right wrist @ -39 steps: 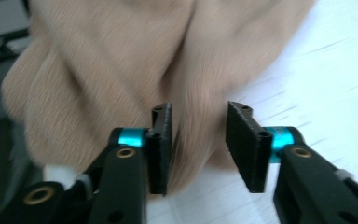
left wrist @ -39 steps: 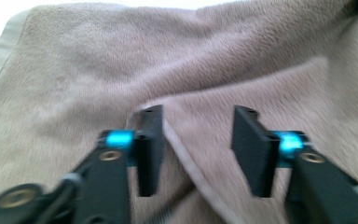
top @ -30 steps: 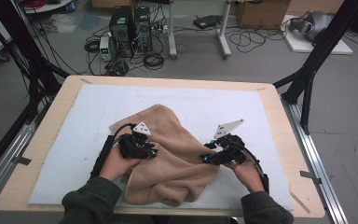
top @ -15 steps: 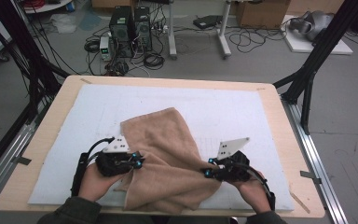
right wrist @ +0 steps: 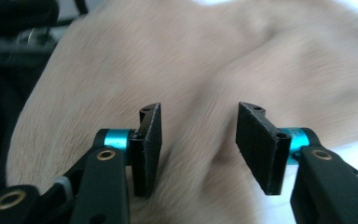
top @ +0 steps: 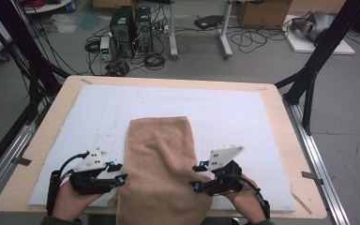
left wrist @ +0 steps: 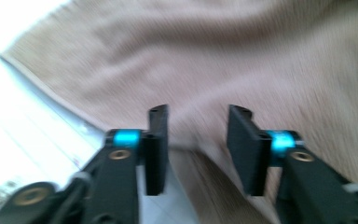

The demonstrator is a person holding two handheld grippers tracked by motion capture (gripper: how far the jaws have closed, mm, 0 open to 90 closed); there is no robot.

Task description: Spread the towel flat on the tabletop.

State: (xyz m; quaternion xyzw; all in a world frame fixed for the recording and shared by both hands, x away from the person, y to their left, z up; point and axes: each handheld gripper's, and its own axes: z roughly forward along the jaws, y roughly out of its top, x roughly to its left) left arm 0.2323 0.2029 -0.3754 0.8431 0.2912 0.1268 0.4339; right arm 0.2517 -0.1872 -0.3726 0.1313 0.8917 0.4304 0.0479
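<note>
A tan towel [top: 159, 159] lies flat as a long strip down the middle of the white mat [top: 243, 117], and its near end hangs over the table's front edge. My left gripper [top: 121, 173] sits at the towel's left edge, near the front. Its jaws have just been opening and stand apart, with towel [left wrist: 214, 56] beyond them and nothing pressed between the pads [left wrist: 157, 149]. My right gripper [top: 197, 178] is at the towel's right edge. Its jaws have also just been opening, and the right gripper [right wrist: 198, 144] stands open over the cloth [right wrist: 214, 60].
The mat covers most of a wooden table [top: 286, 140] with bare wood along its rim. Black frame posts [top: 316, 70] stand at the table's corners. Computers [top: 131, 23] and cables lie on the floor beyond the far edge.
Both hands drew back toward the front edge and apart, and the bunched towel was pulled out into a flat strip. Both grippers have opened.
</note>
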